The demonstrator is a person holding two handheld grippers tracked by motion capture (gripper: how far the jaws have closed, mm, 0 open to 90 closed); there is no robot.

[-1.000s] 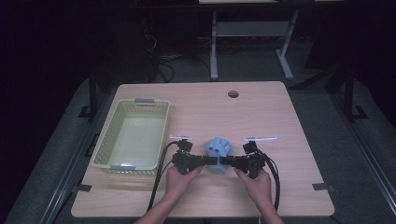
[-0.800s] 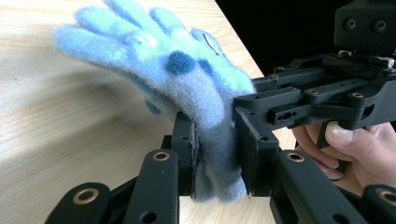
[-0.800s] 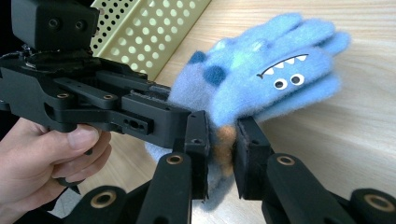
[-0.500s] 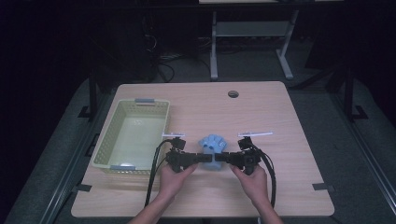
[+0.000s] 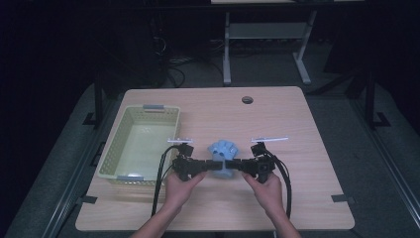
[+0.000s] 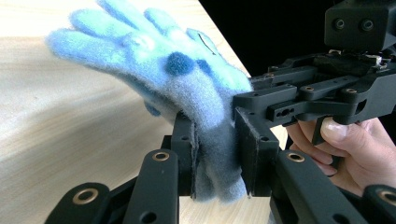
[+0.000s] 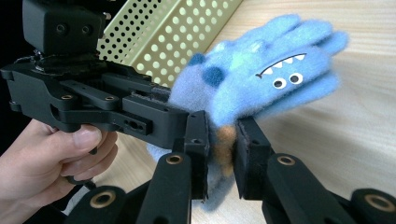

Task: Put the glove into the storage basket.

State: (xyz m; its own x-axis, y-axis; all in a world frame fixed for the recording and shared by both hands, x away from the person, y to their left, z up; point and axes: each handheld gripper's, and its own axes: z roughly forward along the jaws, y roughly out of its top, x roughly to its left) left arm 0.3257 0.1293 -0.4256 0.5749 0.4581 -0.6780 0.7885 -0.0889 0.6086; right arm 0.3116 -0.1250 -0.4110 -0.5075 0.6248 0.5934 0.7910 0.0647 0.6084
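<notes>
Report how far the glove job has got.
Done: both grippers have clamped the cuff end of the blue glove, the left gripper from one side and the right gripper from the other, and it seems lifted off the table. In hand: the glove held between them. Left: probably carrying it to the green basket, which holds nothing yet.

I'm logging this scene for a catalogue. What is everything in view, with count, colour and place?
glove: one, fuzzy blue with a monster face, lifted at the table's middle, gripped from both sides
basket: one, pale green, perforated, on the table's left part
table: one, light wood, with a round hole near its far edge
left gripper: one, black, jaws clamped on the glove's cuff
right gripper: one, black, jaws clamped on the glove
hands: two, each holding a gripper
</notes>
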